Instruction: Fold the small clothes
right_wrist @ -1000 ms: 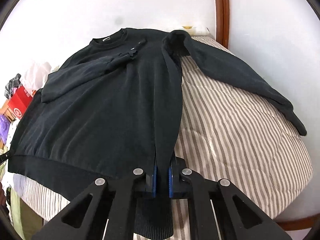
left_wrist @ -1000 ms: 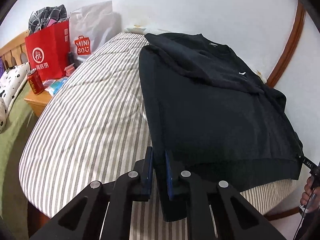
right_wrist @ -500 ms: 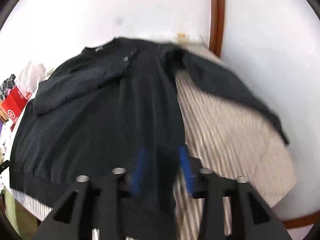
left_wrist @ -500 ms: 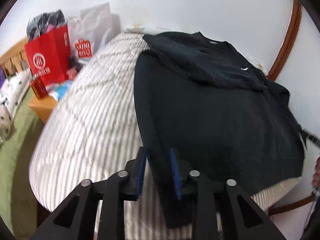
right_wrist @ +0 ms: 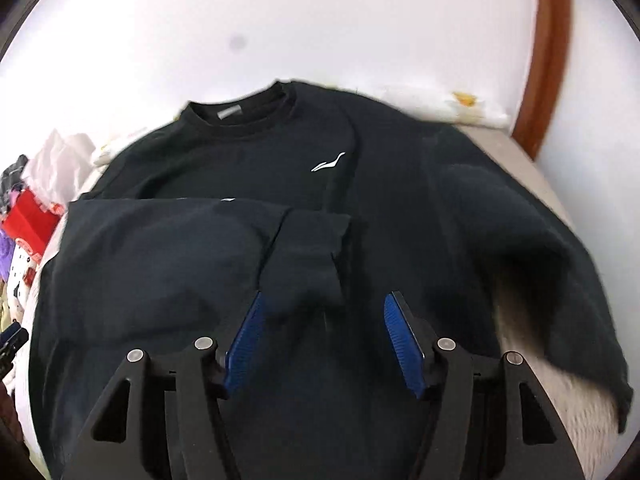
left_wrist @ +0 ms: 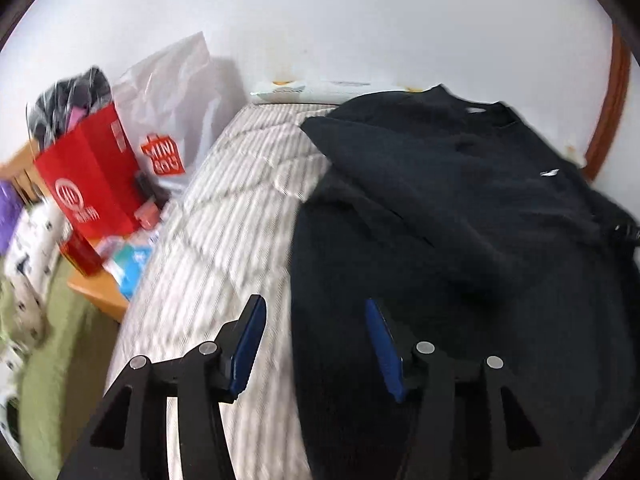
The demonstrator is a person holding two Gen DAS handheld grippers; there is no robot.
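A black sweatshirt [right_wrist: 248, 168] with a small white logo lies face up on the striped bed [left_wrist: 224, 216]. One sleeve [right_wrist: 168, 256] is folded across the chest, its cuff [right_wrist: 308, 252] just ahead of my right gripper [right_wrist: 322, 320]. The other sleeve [right_wrist: 520, 232] drapes toward the right edge. My right gripper hovers over the body of the garment, jaws opening, pads not pressing cloth. My left gripper [left_wrist: 314, 332] stands over the sweatshirt's [left_wrist: 460, 240] left side edge, jaws opening, nothing pinched between them.
A red paper bag [left_wrist: 88, 184] and a white Miniso bag [left_wrist: 168, 120] stand on a wooden bedside table [left_wrist: 100, 292] left of the bed. A red can [left_wrist: 82, 254] sits there too. A green blanket [left_wrist: 48, 360] lies lower left. White wall behind, brown trim [right_wrist: 548, 52] at right.
Both grippers let go of the sweatshirt's hem and spread their jaws. Both moved forward over the garment, the right one up toward the folded sleeve's cuff.
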